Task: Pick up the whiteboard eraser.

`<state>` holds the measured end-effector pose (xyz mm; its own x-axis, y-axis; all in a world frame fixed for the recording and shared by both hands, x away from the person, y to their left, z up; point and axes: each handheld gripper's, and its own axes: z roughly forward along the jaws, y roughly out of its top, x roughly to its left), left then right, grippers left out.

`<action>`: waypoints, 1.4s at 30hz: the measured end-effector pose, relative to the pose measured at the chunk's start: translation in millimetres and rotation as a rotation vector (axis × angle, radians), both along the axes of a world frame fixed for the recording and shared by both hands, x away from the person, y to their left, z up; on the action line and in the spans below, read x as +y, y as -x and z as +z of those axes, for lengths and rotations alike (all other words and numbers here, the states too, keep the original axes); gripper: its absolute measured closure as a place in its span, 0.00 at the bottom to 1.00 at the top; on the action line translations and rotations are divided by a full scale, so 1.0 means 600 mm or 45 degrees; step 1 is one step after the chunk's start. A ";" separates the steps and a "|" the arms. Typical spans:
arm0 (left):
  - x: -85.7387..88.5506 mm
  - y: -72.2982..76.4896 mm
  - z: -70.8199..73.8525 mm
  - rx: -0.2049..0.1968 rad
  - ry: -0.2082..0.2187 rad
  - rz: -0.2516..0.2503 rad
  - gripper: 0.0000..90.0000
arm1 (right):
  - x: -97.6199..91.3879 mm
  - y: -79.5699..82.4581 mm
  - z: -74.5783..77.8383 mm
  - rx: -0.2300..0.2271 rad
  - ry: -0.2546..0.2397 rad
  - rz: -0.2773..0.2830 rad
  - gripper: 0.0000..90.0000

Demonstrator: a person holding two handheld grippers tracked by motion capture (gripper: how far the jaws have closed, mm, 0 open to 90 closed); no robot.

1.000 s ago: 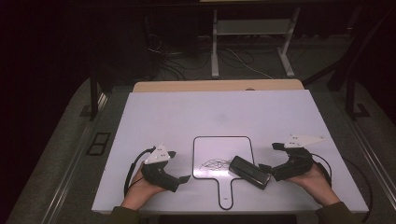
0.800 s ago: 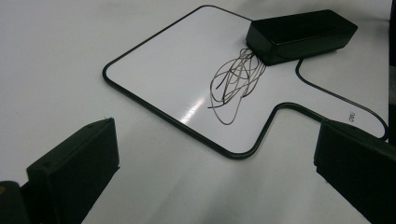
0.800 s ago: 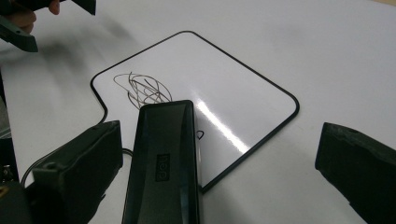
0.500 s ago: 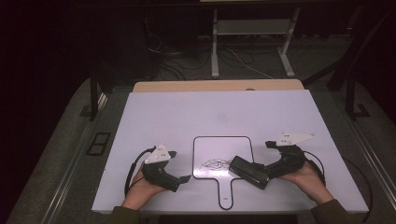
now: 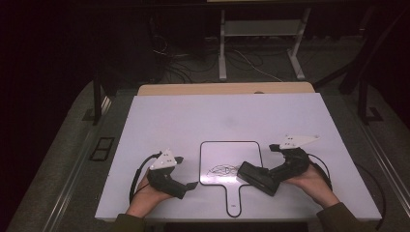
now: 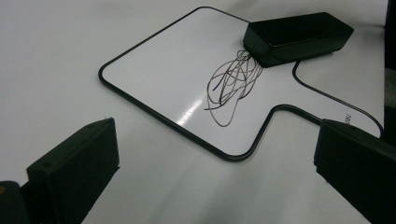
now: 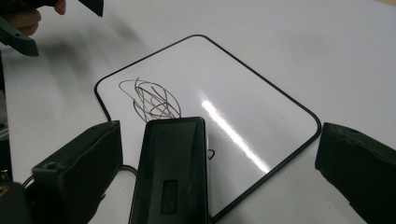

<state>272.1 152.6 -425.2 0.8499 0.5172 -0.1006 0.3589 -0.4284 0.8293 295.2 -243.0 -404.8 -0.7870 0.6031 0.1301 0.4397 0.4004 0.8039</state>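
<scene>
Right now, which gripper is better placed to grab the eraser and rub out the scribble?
The right gripper, probably: its jaws stand open on either side of the black eraser, beside the scribble. The left gripper sits off the whiteboard.

Both grippers, left gripper [image 5: 189, 184] and right gripper [image 5: 258, 179], have 2 blocky black jaws, a grey 3-cornered plate behind them, and a black trailing cable; olive sleeves behind.

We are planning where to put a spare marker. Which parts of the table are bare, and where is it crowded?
The far half of the table, beyond the small whiteboard, is bare. So are the strips along its left and right edges. It is crowded near the front: the eraser lies on the board beside the scribble, with the left gripper and right gripper either side.
</scene>
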 end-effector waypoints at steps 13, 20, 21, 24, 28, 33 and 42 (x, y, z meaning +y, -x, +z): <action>0.003 -0.003 -0.001 -0.005 0.015 0.000 0.00 | 0.010 -0.013 -0.002 0.022 -0.008 -0.001 0.00; 0.003 -0.005 -0.001 -0.001 0.023 -0.001 0.00 | 0.021 -0.020 0.001 0.030 0.025 0.012 0.00; 0.003 -0.006 -0.002 0.001 0.020 0.000 0.00 | 0.024 -0.021 0.001 0.033 0.028 0.015 0.00; 0.003 -0.006 -0.001 0.000 0.026 0.000 0.00 | 0.030 -0.024 0.001 0.051 0.042 0.023 0.00; 0.003 -0.006 -0.001 0.001 0.031 0.002 0.00 | 0.033 -0.026 -0.001 0.071 0.049 0.030 0.00; 0.003 -0.005 -0.001 -0.003 0.026 -0.004 0.00 | 0.034 -0.022 -0.002 0.092 0.095 0.045 0.00; 0.000 -0.002 0.000 -0.004 0.022 0.008 0.00 | 0.027 -0.008 -0.005 0.109 0.159 0.071 0.00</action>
<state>273.5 152.8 -425.0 0.8470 0.5207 -0.1070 0.3589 -0.4118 0.8376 300.1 -226.7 -407.6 -0.8090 0.5743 0.1251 0.4788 0.5204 0.7071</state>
